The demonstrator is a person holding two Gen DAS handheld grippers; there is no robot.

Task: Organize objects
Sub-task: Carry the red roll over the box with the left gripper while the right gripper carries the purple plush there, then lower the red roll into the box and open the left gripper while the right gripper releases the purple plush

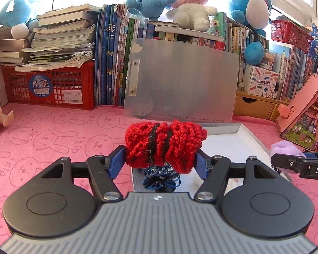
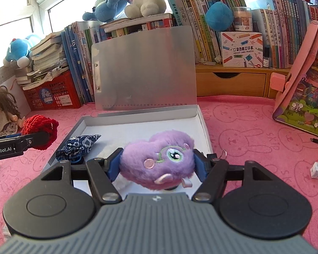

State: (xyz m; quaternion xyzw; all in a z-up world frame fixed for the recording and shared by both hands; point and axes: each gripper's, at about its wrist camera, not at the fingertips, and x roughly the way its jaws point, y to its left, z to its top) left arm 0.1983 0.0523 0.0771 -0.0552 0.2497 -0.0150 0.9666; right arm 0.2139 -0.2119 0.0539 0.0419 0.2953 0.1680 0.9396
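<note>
Right tool (image 2: 156,165) clenched on purple plush (image 2: 159,163), left tool (image 1: 160,162) on red knit bundle (image 1: 164,146), both above white box (image 2: 203,124) holding blue pouch (image 2: 78,146). Likely step: depositing; next, lower and release inside.

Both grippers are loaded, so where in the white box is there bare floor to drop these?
Bare floor lies in the shallow white box toward its back wall and right wall. The blue floral cloth pouch crowds the front left corner.
</note>
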